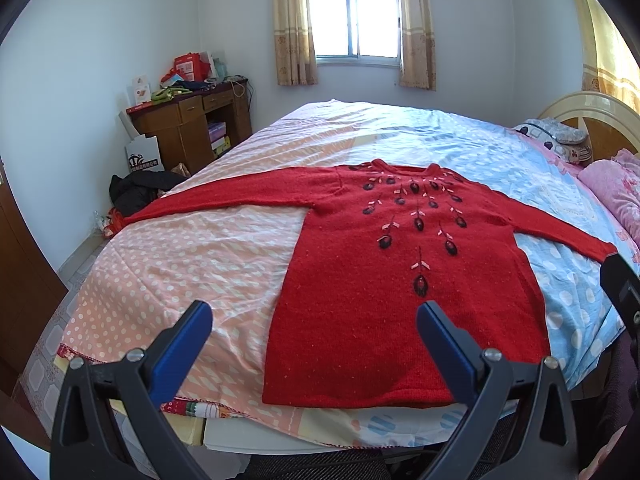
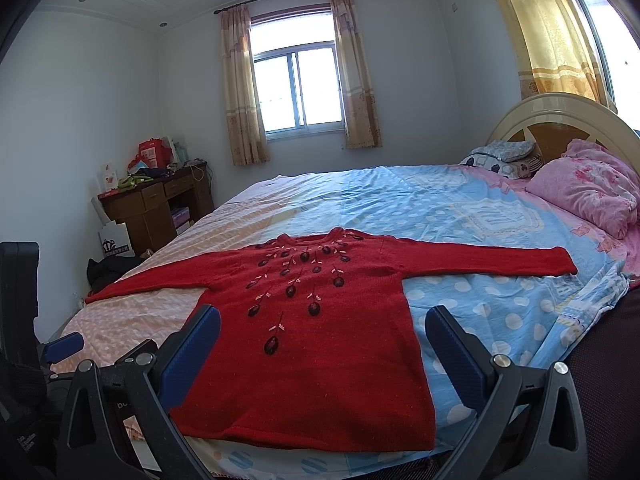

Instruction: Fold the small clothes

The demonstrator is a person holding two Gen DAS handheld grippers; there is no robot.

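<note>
Left wrist view shows a red sweater (image 1: 400, 280) lying flat on the bed (image 1: 200, 248), front up, both sleeves spread out wide. Its bottom edge is near the bed's front edge. The left gripper (image 1: 314, 322) is spread wide and holds nothing. In the right wrist view, the right gripper (image 2: 323, 325) is also spread wide with nothing in it, above the sweater's bottom part.

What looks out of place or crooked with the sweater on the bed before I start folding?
Little stands out. The red sweater lies flat, front up, on the bed, both sleeves spread. Only its left sleeve cuff reaches the bed's edge. Both grippers, left and right, are open, holding nothing.
</note>
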